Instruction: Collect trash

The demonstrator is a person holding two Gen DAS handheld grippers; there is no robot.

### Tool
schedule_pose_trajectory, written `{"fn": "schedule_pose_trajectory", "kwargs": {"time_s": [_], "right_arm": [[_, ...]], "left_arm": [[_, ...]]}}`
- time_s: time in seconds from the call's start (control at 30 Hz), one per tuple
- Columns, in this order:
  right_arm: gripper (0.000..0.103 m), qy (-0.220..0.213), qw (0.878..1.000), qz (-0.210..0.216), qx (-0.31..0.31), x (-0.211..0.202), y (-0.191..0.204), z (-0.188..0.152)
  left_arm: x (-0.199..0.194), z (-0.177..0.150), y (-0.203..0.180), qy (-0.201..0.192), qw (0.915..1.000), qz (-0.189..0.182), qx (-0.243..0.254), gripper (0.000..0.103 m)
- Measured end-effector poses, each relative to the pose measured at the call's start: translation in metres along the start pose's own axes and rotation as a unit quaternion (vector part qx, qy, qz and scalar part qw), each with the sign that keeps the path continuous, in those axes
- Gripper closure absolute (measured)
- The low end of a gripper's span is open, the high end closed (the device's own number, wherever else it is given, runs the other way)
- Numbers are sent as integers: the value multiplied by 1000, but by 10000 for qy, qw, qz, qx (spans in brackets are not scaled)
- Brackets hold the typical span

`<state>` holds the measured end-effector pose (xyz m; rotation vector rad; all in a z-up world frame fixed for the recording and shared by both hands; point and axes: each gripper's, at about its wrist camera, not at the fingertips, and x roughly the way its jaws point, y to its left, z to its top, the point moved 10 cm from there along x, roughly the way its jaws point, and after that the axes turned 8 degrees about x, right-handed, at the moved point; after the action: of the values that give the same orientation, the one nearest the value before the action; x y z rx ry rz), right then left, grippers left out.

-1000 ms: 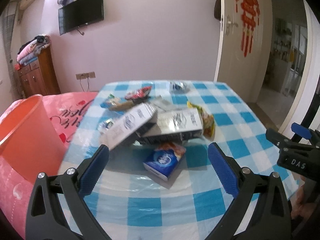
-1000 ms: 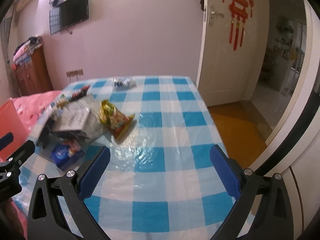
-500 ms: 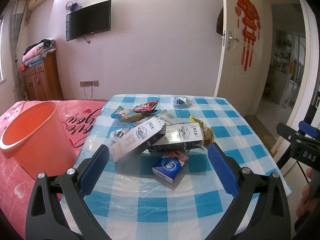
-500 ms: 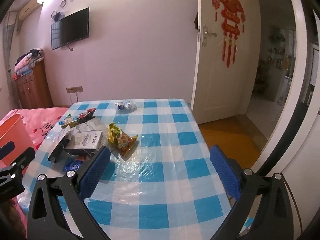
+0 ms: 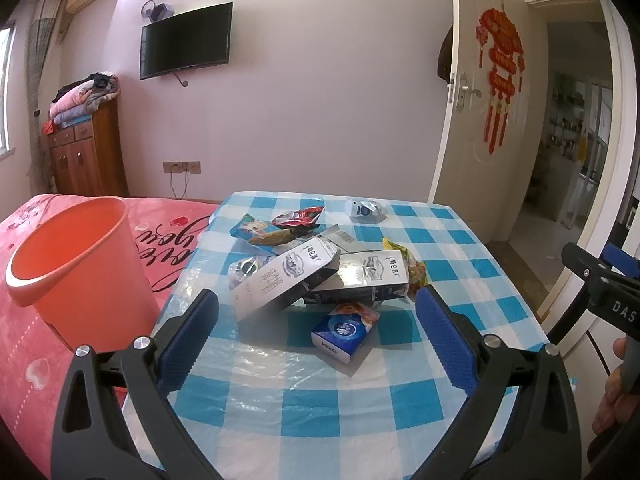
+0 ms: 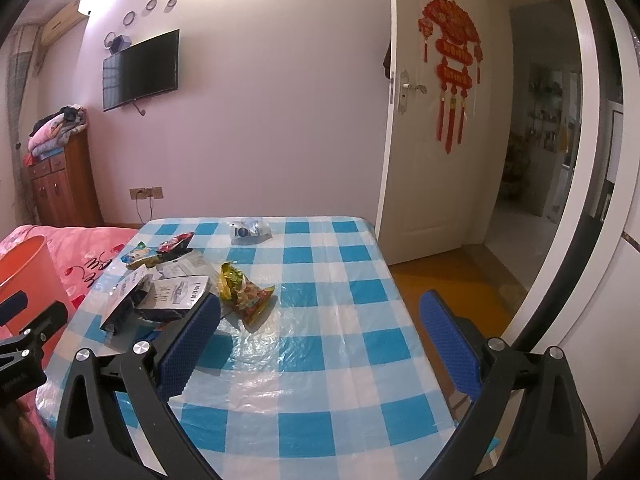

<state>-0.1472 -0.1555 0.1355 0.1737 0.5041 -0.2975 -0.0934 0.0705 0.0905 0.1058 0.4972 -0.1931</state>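
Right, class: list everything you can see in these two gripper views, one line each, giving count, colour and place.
table: one, blue and white checked cloth under clear plastic, centre
cartons: two, grey and white, lying overlapped mid-table
tissue pack: one, blue, in front of the cartons
yellow snack bag: one, yellow-green and red, right of the cartons
red wrapper: one, far left part of the table
blue wrapper: one, beside the red wrapper
silver pouch: one, far edge
bin: one, orange, on the pink bedspread left of the table
television: one, black, wall
red ornament: one, on the white door
left gripper: one, black with blue pads, open
right gripper: one, the same, open
hand: part seen, right edge
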Motion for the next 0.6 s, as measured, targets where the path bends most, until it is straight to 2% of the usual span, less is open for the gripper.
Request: {"fn": "schedule_pose_trajectory", "kwargs": {"time_s": [0.6], "right_arm": [[5,88,9998,8,-179,6,6,-9]], "left_arm": [[-2,-6,3,61,10000,-5,-31,4]]}}
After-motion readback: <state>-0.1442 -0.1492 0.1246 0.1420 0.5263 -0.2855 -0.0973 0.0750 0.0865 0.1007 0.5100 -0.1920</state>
